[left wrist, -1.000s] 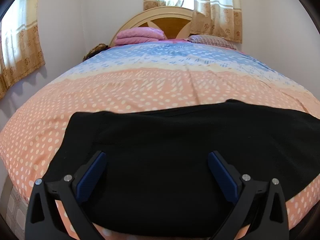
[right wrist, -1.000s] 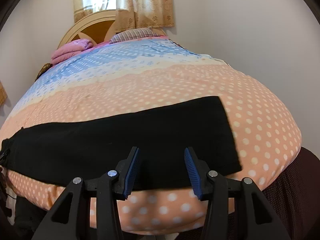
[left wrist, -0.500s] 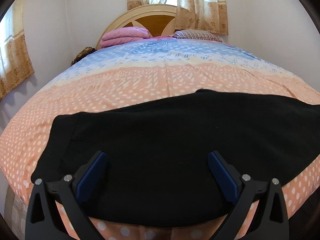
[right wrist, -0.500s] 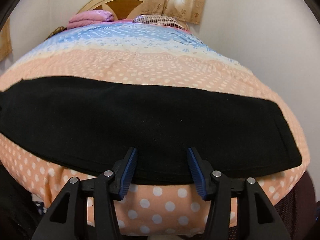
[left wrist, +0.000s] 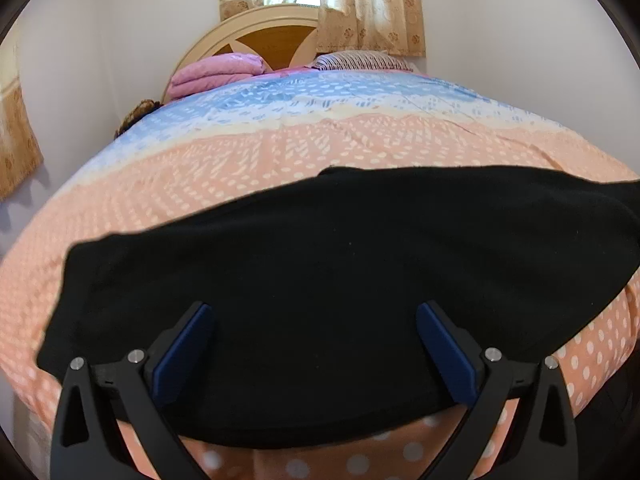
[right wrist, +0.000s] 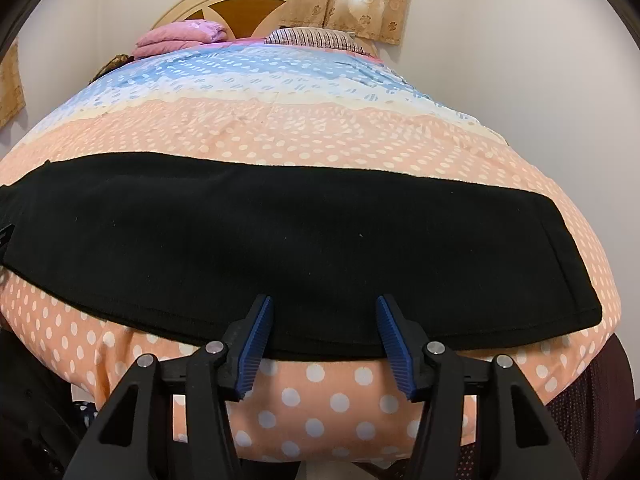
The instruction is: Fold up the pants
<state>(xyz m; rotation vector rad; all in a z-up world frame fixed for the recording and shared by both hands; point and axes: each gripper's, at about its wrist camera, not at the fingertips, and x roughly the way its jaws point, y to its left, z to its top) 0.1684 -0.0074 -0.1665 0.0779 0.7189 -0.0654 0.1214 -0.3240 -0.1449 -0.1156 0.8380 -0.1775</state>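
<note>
Pants (right wrist: 296,240) lay flat as a long black band across the foot of the bed (right wrist: 304,128), close to its near edge. Your left gripper (left wrist: 312,344) hovered over the cloth with its 2 fingers (left wrist: 182,350) spread wide, grasping nothing. Your right gripper (right wrist: 324,340) was also released, at the pants' near hem.

- The bed (right wrist: 320,128) has wide bare cover beyond the black pants (right wrist: 304,240), up to the headboard end.
- At that far end lie a folded pink blanket (right wrist: 180,38) and a striped pillow (right wrist: 312,36), just beside each other.
- A wall (right wrist: 520,60) stands close along the bed's right side.
- Below the near edge, the cover hangs free in front of the fingers (right wrist: 256,344).
</note>
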